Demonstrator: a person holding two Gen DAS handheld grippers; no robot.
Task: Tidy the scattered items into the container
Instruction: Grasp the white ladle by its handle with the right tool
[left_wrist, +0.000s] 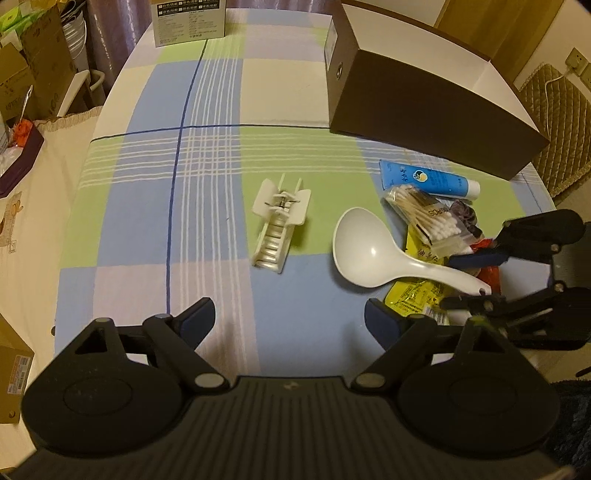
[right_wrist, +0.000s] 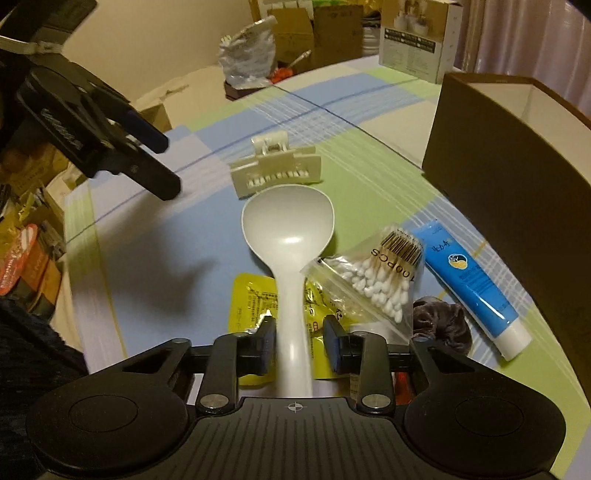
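Observation:
A white spoon (left_wrist: 362, 251) (right_wrist: 288, 225) lies across a yellow packet (left_wrist: 410, 295) (right_wrist: 251, 299) on the checked tablecloth. My right gripper (right_wrist: 299, 332) (left_wrist: 465, 280) straddles the spoon's handle. Its left pad is at the handle, but a gap shows on the right side. A bag of cotton swabs (right_wrist: 376, 273) (left_wrist: 424, 214), a blue tube (right_wrist: 469, 284) (left_wrist: 428, 179) and a dark scrunchie (right_wrist: 439, 325) lie just beside it. A cream hair clip (left_wrist: 277, 221) (right_wrist: 277, 170) lies ahead of my left gripper (left_wrist: 290, 314) (right_wrist: 162, 162), which hangs open and empty above the cloth. The brown open-topped box (left_wrist: 424, 99) (right_wrist: 517, 155) stands behind the pile.
A white printed carton (left_wrist: 190, 18) (right_wrist: 413, 40) stands at the far table edge. Cardboard boxes (left_wrist: 29, 74) and a purple tray (left_wrist: 22, 155) crowd the left side beyond the cloth. A crumpled foil bag (right_wrist: 247, 51) sits off the table. A quilted chair cushion (left_wrist: 554, 122) is behind the brown box.

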